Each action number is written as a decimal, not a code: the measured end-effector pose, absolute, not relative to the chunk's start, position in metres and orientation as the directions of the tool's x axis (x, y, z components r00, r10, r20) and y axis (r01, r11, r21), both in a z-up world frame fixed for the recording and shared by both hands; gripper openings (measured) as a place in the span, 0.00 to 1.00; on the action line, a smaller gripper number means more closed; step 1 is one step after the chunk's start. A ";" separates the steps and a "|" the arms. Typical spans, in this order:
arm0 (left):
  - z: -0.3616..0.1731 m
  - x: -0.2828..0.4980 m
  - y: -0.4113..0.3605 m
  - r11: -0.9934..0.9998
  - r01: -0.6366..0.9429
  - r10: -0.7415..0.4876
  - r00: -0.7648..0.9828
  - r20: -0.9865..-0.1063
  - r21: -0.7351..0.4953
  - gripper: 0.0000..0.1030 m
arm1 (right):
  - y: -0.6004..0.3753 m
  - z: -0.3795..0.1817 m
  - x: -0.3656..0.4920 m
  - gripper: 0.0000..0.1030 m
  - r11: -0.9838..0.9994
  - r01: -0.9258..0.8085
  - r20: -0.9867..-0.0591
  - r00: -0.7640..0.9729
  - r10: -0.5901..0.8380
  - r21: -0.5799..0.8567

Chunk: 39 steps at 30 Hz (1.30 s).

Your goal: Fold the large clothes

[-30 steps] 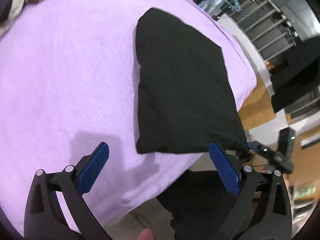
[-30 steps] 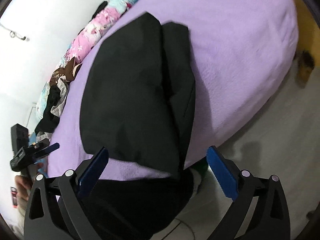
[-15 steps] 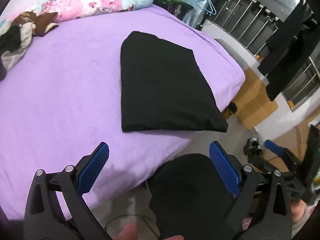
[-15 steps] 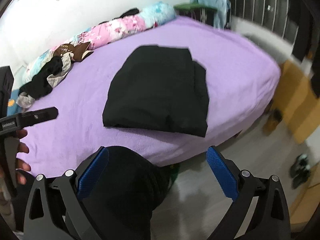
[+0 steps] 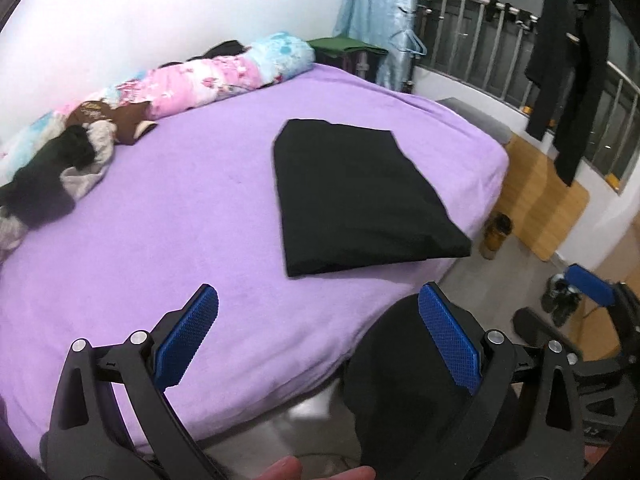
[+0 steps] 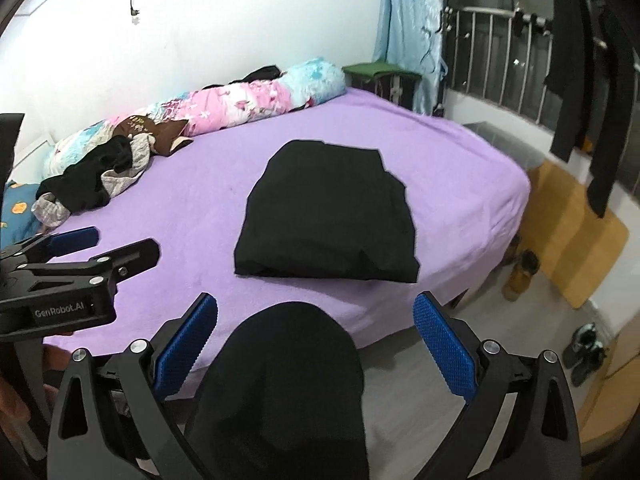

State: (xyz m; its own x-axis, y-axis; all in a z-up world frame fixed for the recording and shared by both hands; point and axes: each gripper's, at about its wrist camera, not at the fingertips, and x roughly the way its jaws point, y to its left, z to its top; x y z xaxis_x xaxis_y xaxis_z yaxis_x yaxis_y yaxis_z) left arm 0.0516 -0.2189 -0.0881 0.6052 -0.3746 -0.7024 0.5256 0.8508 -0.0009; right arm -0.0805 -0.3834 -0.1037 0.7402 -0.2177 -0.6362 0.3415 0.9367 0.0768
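Note:
A folded black garment (image 5: 356,196) (image 6: 328,216) lies flat on the purple bed (image 5: 180,216) (image 6: 460,168), near its front right corner. My left gripper (image 5: 320,336) hangs open over the bed's front edge, well short of the garment, with nothing between its blue pads. My right gripper (image 6: 316,340) is open too, held back from the bed above a person's black-clad knee (image 6: 288,376). The left gripper (image 6: 76,256) also shows from the side at the left of the right wrist view.
A heap of unfolded clothes (image 5: 60,164) (image 6: 96,172) and a rolled floral quilt (image 5: 224,76) (image 6: 260,100) lie along the wall side of the bed. Dark clothes hang on a railing (image 5: 568,64) at the right. Shoes (image 6: 520,272) and a wooden board (image 5: 544,204) sit on the floor.
Both grippers have pulled back and up from the black garment, which stays folded on the bed. The view now takes in the whole bed and room.

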 end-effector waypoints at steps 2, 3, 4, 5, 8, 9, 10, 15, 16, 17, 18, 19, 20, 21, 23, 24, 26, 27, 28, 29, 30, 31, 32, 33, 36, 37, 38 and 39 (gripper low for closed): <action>-0.088 0.047 -0.216 0.851 0.526 -0.384 0.602 -0.700 -0.015 0.94 | -0.384 -0.101 -0.086 0.94 0.931 0.356 -0.627 0.744 -0.232 0.079; -0.088 0.044 -0.215 0.851 0.526 -0.385 0.601 -0.701 -0.016 0.94 | -0.385 -0.100 -0.089 0.94 0.926 0.368 -0.618 0.748 -0.243 0.081; -0.088 0.042 -0.215 0.850 0.527 -0.386 0.600 -0.701 -0.016 0.94 | -0.386 -0.099 -0.091 0.93 0.925 0.372 -0.613 0.749 -0.249 0.080; -0.088 0.041 -0.215 0.851 0.525 -0.386 0.603 -0.698 -0.017 0.94 | -0.387 -0.097 -0.094 0.94 0.921 0.382 -0.608 0.750 -0.260 0.077; -0.087 0.036 -0.216 0.851 0.526 -0.388 0.608 -0.693 -0.015 0.94 | -0.390 -0.095 -0.098 0.94 0.916 0.393 -0.598 0.753 -0.274 0.075; -0.086 0.034 -0.217 0.847 0.532 -0.393 0.606 -0.692 -0.015 0.94 | -0.391 -0.095 -0.099 0.94 0.916 0.394 -0.597 0.754 -0.273 0.078; -0.086 0.034 -0.218 0.845 0.534 -0.393 0.605 -0.692 -0.013 0.94 | -0.391 -0.095 -0.099 0.94 0.915 0.396 -0.597 0.754 -0.274 0.079; -0.083 0.028 -0.218 0.841 0.541 -0.398 0.609 -0.686 -0.007 0.94 | -0.390 -0.094 -0.101 0.94 0.917 0.391 -0.594 0.757 -0.273 0.076; -0.082 0.028 -0.217 0.843 0.537 -0.393 0.615 -0.684 -0.002 0.94 | -0.389 -0.094 -0.101 0.94 0.919 0.388 -0.592 0.758 -0.273 0.074; -0.082 0.029 -0.217 0.846 0.534 -0.389 0.619 -0.682 0.002 0.94 | -0.389 -0.093 -0.102 0.94 0.919 0.387 -0.590 0.760 -0.273 0.073; -0.082 0.030 -0.215 0.848 0.530 -0.384 0.620 -0.684 0.004 0.94 | -0.389 -0.093 -0.102 0.94 0.920 0.385 -0.590 0.761 -0.270 0.075; -0.083 0.032 -0.214 0.849 0.528 -0.384 0.617 -0.687 0.000 0.94 | -0.390 -0.093 -0.102 0.94 0.920 0.384 -0.590 0.761 -0.270 0.075; -0.084 0.033 -0.213 0.852 0.524 -0.381 0.616 -0.689 -0.002 0.94 | -0.390 -0.093 -0.102 0.94 0.921 0.383 -0.590 0.762 -0.269 0.075; -0.084 0.034 -0.211 0.856 0.518 -0.375 0.619 -0.690 -0.001 0.94 | -0.390 -0.093 -0.102 0.93 0.921 0.382 -0.591 0.761 -0.268 0.075; -0.085 0.036 -0.210 0.861 0.509 -0.367 0.619 -0.694 -0.001 0.94 | -0.391 -0.094 -0.103 0.93 0.921 0.382 -0.590 0.762 -0.267 0.077; -0.085 0.037 -0.209 0.862 0.508 -0.369 0.617 -0.695 -0.006 0.94 | -0.391 -0.094 -0.102 0.94 0.921 0.381 -0.590 0.762 -0.267 0.076; -0.085 0.036 -0.208 0.862 0.506 -0.369 0.618 -0.694 -0.007 0.94 | -0.392 -0.095 -0.102 0.93 0.921 0.379 -0.595 0.761 -0.258 0.085; -0.085 0.036 -0.208 0.861 0.509 -0.371 0.619 -0.693 -0.006 0.94 | -0.393 -0.096 -0.102 0.94 0.921 0.379 -0.600 0.759 -0.253 0.090; -0.085 0.035 -0.209 0.858 0.513 -0.374 0.617 -0.692 -0.006 0.94 | -0.392 -0.097 -0.102 0.94 0.921 0.379 -0.602 0.758 -0.251 0.093; -0.085 0.035 -0.209 0.856 0.517 -0.377 0.616 -0.692 -0.007 0.94 | -0.393 -0.097 -0.102 0.94 0.921 0.378 -0.602 0.758 -0.250 0.093; -0.085 0.034 -0.209 0.855 0.519 -0.378 0.615 -0.693 -0.006 0.94 | -0.392 -0.096 -0.102 0.94 0.921 0.377 -0.602 0.759 -0.250 0.093; -0.085 0.034 -0.209 0.855 0.519 -0.379 0.615 -0.692 -0.007 0.94 | -0.392 -0.096 -0.102 0.94 0.922 0.377 -0.600 0.759 -0.251 0.091; -0.085 0.034 -0.209 0.855 0.519 -0.380 0.615 -0.691 -0.008 0.94 | -0.391 -0.095 -0.103 0.94 0.922 0.377 -0.597 0.761 -0.254 0.088; -0.084 0.035 -0.209 0.855 0.519 -0.380 0.615 -0.691 -0.008 0.94 | -0.391 -0.095 -0.103 0.94 0.922 0.377 -0.596 0.761 -0.255 0.087; -0.085 0.035 -0.209 0.854 0.520 -0.381 0.610 -0.695 -0.012 0.94 | -0.392 -0.096 -0.104 0.93 0.921 0.379 -0.598 0.759 -0.255 0.088; -0.086 0.035 -0.210 0.854 0.520 -0.381 0.609 -0.696 -0.013 0.94 | -0.392 -0.097 -0.103 0.94 0.921 0.378 -0.600 0.759 -0.252 0.090; -0.086 0.035 -0.211 0.853 0.522 -0.381 0.607 -0.697 -0.012 0.94 | -0.392 -0.097 -0.104 0.94 0.921 0.379 -0.601 0.759 -0.252 0.091; -0.086 0.035 -0.211 0.853 0.522 -0.381 0.606 -0.698 -0.012 0.94 | -0.392 -0.097 -0.104 0.94 0.921 0.379 -0.600 0.759 -0.254 0.091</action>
State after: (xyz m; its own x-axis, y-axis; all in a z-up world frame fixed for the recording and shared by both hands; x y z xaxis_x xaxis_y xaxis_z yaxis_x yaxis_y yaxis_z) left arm 0.0351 -0.2114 -0.0864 0.6063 -0.3813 -0.6979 0.5221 0.8528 -0.0123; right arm -0.1035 -0.3916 -0.0968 0.7585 -0.2536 -0.6003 0.3795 0.9208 0.0906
